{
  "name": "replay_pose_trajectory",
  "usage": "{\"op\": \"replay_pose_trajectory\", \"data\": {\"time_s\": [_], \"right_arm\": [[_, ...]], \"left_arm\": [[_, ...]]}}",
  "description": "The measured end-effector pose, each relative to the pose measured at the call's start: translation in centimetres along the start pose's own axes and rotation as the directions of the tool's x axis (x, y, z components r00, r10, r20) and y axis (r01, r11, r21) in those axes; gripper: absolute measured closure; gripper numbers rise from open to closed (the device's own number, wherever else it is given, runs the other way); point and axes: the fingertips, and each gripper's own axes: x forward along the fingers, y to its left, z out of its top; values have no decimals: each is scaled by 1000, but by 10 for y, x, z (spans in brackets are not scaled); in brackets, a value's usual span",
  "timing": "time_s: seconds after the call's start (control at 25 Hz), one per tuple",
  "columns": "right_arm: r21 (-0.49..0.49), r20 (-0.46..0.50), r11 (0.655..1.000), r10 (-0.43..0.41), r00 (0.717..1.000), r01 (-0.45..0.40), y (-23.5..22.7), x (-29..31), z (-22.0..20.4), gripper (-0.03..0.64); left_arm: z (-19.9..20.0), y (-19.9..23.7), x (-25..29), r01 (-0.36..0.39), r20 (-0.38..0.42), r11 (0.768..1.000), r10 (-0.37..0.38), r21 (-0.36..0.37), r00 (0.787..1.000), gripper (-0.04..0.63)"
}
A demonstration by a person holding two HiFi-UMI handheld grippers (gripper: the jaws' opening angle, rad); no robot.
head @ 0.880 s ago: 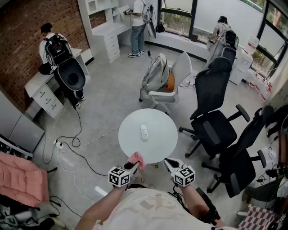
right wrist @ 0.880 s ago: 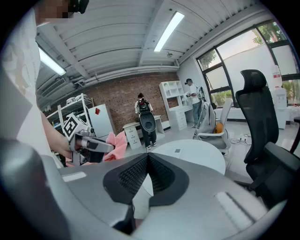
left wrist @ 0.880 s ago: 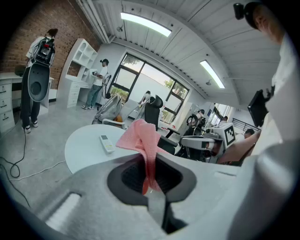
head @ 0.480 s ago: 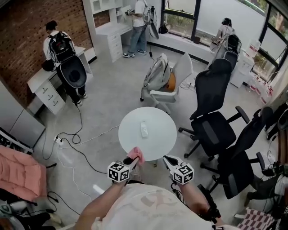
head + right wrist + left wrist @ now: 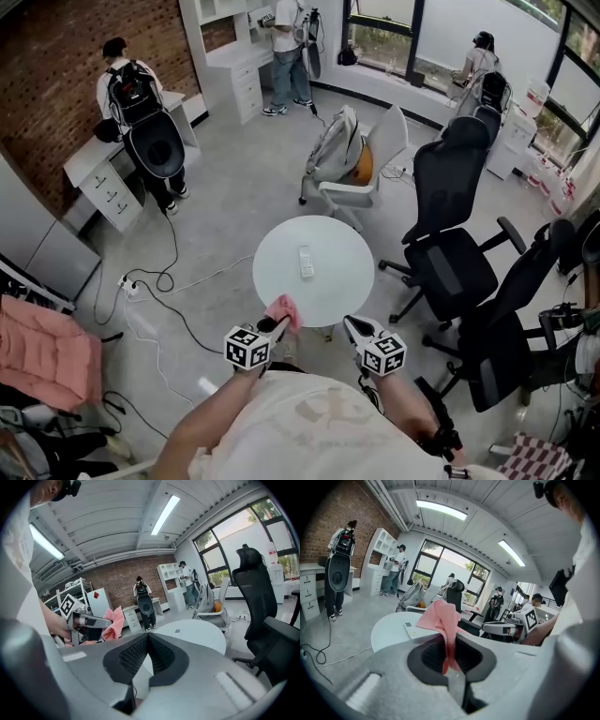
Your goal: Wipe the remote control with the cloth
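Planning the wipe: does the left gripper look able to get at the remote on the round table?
Probably yes. The left gripper, shut on the pink cloth, hangs at the near edge of the table; the remote lies mid-table with nothing between, needing only a forward reach.

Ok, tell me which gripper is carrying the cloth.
The left gripper: its fingers are shut on the pink cloth, which sticks out past them. The right gripper has its fingers shut with nothing between them.
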Motion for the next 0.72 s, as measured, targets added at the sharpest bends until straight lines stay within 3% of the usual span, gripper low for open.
{"op": "replay_pose_trajectory", "data": {"time_s": [0.32,0.72], "right_arm": [[30,-46,999,-27,999,28,4,16,-9,609],[77,-119,992,-90,989,100,-15,69,-15,609]], "left_arm": [[-7,26,-9,-7,-18,999,6,-52,1000,572],[1,75,25,73,-100,995,-79,-63,992,572]]}}
